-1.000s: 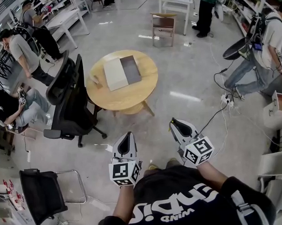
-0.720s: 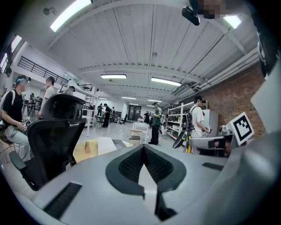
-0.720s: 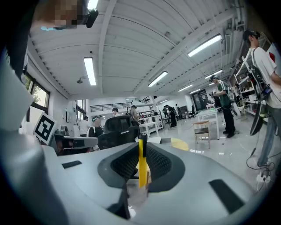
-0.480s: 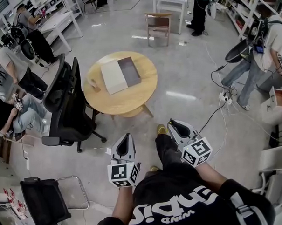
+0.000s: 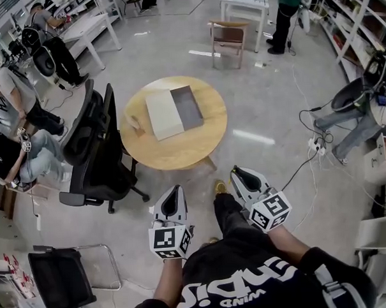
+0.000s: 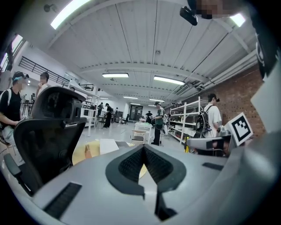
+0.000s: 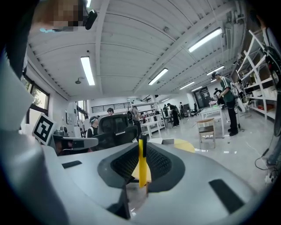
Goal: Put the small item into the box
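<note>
A round wooden table (image 5: pixel 180 151) stands ahead of me, some way off. On it lies an open box: a grey tray (image 5: pixel 188 107) with its white lid (image 5: pixel 164 114) beside it. A small tan item (image 5: pixel 136 123) sits near the table's left edge. Both grippers are held low in front of my body, short of the table. My left gripper (image 5: pixel 174 190) is shut with nothing in it (image 6: pixel 144 149). My right gripper (image 5: pixel 240 173) is shut on a thin yellow piece (image 7: pixel 141 165) that stands upright between the jaws. The head view does not show that piece.
A black office chair (image 5: pixel 93 145) stands against the table's left side, and another black chair (image 5: pixel 57 271) is at my lower left. A wooden chair (image 5: pixel 229 37) is beyond the table. People sit at the left (image 5: pixel 14 151). Cables (image 5: pixel 311 151) trail on the floor at the right.
I have stepped forward, one leg now out in front, and the table sits slightly nearer. Both grippers keep their pose and stay shut.
</note>
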{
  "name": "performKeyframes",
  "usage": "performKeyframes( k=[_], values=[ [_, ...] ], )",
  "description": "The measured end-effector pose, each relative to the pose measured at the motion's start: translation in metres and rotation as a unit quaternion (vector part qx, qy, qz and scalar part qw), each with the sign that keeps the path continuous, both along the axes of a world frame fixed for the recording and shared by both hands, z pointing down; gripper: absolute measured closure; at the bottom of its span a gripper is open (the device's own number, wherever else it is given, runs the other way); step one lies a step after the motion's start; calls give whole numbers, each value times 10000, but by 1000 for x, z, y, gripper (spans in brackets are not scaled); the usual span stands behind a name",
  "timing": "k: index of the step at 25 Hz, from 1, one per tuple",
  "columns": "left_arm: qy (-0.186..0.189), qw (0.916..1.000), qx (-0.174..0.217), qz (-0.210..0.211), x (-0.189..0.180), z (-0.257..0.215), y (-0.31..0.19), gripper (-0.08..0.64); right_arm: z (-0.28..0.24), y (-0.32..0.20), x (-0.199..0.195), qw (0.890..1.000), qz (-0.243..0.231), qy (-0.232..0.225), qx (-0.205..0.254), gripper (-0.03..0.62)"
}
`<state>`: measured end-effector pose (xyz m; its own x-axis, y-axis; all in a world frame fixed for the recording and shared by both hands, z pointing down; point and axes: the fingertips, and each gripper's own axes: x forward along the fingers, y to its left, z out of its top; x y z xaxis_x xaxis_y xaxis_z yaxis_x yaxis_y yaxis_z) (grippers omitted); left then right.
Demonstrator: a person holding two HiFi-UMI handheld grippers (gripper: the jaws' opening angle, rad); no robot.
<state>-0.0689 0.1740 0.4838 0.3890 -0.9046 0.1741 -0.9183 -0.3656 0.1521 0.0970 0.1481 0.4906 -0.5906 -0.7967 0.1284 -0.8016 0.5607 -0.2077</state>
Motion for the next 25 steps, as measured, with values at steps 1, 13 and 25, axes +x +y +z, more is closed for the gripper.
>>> performKeyframes(
  k=[1,13,25],
  values=[
    [-1,10000,-3,-26,-2,1,-7,551,1,-8,-2,10000,-23,23,-6,545],
    [144,9996,-64,-245,-12,-12,-133,551,-16,-136,-17,9994,-346,42,-15,545],
    [133,9979,2,-638,5,-35,-246,551,-31,-252,-8,9962,-857,-125,-38,545]
  ],
)
